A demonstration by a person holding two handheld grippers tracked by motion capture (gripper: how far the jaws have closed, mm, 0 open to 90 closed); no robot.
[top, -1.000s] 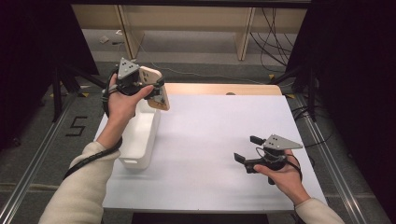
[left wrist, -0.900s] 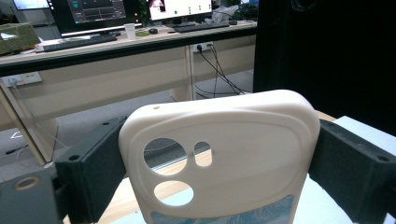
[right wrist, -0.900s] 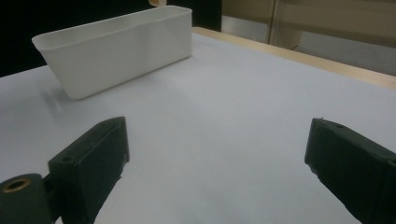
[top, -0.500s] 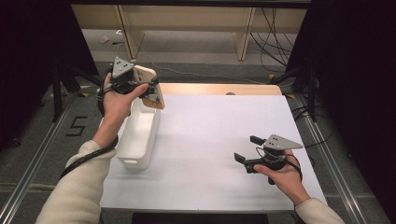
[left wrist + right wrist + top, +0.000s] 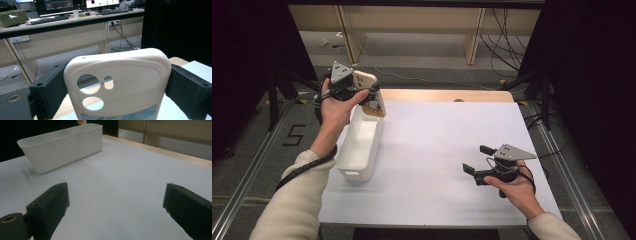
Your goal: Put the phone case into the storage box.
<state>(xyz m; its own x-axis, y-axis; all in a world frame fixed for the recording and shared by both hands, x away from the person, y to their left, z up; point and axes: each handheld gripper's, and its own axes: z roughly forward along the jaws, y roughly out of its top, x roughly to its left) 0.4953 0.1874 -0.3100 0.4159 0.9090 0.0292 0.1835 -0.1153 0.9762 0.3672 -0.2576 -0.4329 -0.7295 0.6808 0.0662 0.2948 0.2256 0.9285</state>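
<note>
My left gripper [image 5: 371,96] is shut on a cream phone case [image 5: 373,92], held in the air above the far end of a long white bin [image 5: 359,145]. In the left gripper view the phone case [image 5: 117,85] spans the gap between both black jaws, its camera cut-outs facing me. Near the table's front right, my right gripper [image 5: 477,159] rests low over the white table top [image 5: 437,140], open with nothing between its jaws. The right gripper view has the white bin [image 5: 62,145] at the far left, past the open gripper [image 5: 115,207].
The bin lies along the table's left edge. A wooden strip [image 5: 447,95] borders the far edge. Beyond the table are desk legs and cables on the floor [image 5: 422,45]. Black curtains stand on both sides.
My left hand with the phone case has drifted slightly left and back over the bin's far end. The right hand has stayed put.
</note>
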